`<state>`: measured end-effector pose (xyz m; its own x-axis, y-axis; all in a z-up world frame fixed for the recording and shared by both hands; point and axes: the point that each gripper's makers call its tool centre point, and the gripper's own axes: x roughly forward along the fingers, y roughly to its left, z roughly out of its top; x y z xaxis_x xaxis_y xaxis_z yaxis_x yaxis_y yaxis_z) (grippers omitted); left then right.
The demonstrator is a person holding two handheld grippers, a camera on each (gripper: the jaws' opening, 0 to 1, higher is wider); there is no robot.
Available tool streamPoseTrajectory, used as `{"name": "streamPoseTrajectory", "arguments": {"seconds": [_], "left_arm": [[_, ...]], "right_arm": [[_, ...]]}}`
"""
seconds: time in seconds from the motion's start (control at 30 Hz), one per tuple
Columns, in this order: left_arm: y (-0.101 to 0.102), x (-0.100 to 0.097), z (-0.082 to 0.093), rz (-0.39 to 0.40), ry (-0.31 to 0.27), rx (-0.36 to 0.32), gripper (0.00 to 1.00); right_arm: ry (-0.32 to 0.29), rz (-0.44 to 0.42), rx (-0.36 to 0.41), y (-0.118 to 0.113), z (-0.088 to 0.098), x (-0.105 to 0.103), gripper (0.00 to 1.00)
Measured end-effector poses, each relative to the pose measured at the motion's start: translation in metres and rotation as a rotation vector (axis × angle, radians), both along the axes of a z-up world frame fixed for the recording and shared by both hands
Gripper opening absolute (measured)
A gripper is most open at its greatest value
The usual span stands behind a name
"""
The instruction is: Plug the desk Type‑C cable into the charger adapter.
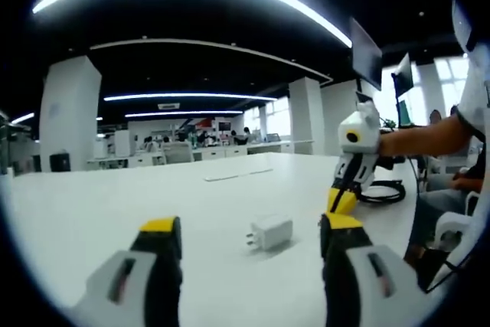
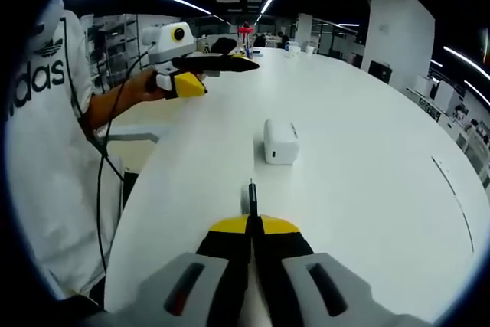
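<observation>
- Type-C cable plug (image 2: 251, 193) sticks out forward from between the right gripper (image 2: 252, 229) jaws; jaws closed tight on it, tip pointing away from the claw, toward the charger adapter (image 2: 280, 142).
- Charger adapter: white block lying flat on the white table (image 2: 367, 135), ahead of the right claw and a little off to its right, well clear of the plug tip, not touching.
- A small dark slot on the adapter face nearest the right claw looks like the port; judged, too small to be sure.
- Plug long axis runs along the right jaws; adapter sits slightly off that line, so the coming move likely needs a small shift to the right plus a straight push forward.
- Left gripper (image 1: 249, 246): jaws wide apart, nothing held; adapter (image 1: 270, 232) lies on the table between and just beyond its fingertips, prongs pointing toward the left jaw.
- Left claw is the nearer one to the adapter, well placed to close on it and steady it for the insertion (judgement).
- In the left gripper view the right gripper (image 1: 342, 201) comes in from the right, beyond the left claw's right jaw, with a black cable loop (image 1: 383, 191) trailing behind it.
- Risk: an unheld adapter may slide when pushed.
</observation>
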<state>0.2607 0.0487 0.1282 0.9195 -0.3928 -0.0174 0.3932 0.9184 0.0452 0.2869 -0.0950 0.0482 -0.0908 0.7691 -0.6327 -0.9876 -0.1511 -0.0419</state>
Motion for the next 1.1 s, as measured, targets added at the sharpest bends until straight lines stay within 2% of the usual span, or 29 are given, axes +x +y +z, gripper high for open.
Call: {"name": "streamPoseTrajectory", "arguments": {"seconds": [0.17, 0.23, 0.3, 0.5, 0.57, 0.67, 0.83, 0.93, 1.1], "left_arm": [[-0.003, 0.004, -0.003, -0.041, 0.009, 0.043, 0.67], [-0.003, 0.009, -0.007, -0.059, 0.017, 0.110, 0.65], [-0.003, 0.012, -0.011, -0.068, 0.040, 0.137, 0.62], [-0.010, 0.020, -0.013, -0.139, 0.062, 0.181, 0.58], [-0.018, 0.019, -0.019, -0.211, 0.084, 0.245, 0.58], [-0.024, 0.022, -0.027, -0.271, 0.109, 0.333, 0.59], [-0.029, 0.028, -0.029, -0.330, 0.129, 0.368, 0.56], [-0.032, 0.030, -0.038, -0.375, 0.178, 0.412, 0.54], [-0.039, 0.035, -0.042, -0.409, 0.201, 0.442, 0.52]], "right_arm": [[-0.001, -0.002, 0.001, 0.000, 0.000, 0.001, 0.02], [0.002, -0.002, -0.001, 0.000, 0.000, 0.001, 0.02], [0.001, 0.000, -0.005, 0.000, -0.002, 0.001, 0.02], [0.007, -0.009, -0.005, -0.001, -0.003, 0.003, 0.02], [0.006, -0.011, -0.005, -0.001, -0.004, 0.003, 0.02], [0.005, -0.014, -0.005, -0.001, -0.004, 0.004, 0.02], [0.009, -0.025, 0.010, 0.000, -0.003, 0.006, 0.02], [0.010, -0.028, 0.014, 0.000, -0.004, 0.007, 0.02], [0.018, -0.032, 0.022, -0.001, -0.006, 0.007, 0.02]]}}
